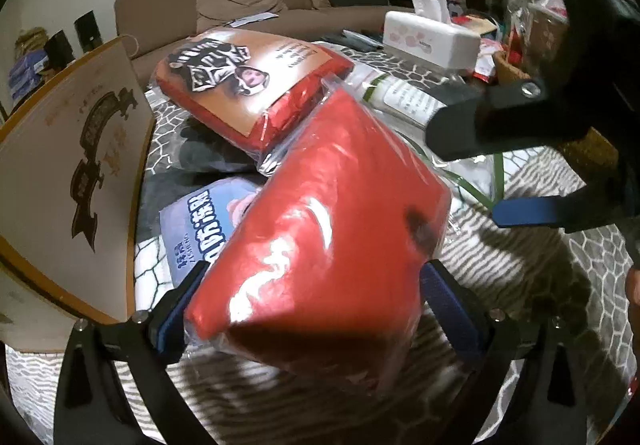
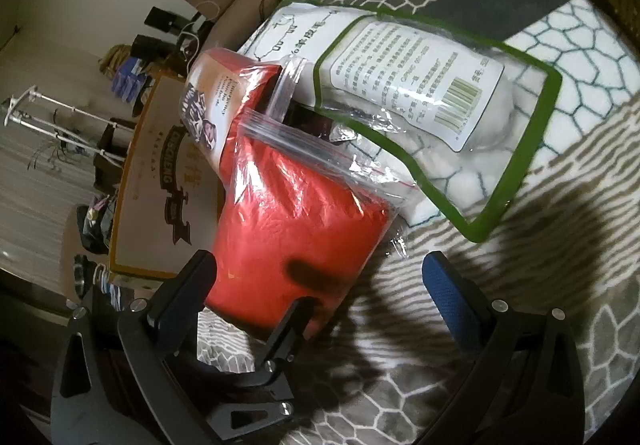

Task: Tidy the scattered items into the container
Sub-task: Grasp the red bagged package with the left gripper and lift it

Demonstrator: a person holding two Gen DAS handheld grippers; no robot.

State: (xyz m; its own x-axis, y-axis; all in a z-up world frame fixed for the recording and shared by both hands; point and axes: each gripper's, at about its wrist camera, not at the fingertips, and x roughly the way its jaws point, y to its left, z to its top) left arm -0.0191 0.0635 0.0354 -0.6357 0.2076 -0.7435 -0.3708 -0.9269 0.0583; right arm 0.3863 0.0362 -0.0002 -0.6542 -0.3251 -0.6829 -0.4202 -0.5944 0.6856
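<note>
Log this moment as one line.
left claw: gripping red bag | right claw: open, empty | cardboard box: red bag not inside

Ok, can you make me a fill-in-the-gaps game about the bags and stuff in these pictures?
The left gripper holds a zip bag whose colour is ___.
The white packet with the barcode has a ___ border.
The tissue box is mostly ___.
The right gripper has its jaws ___.
Missing words: red, green, white, open.
</note>
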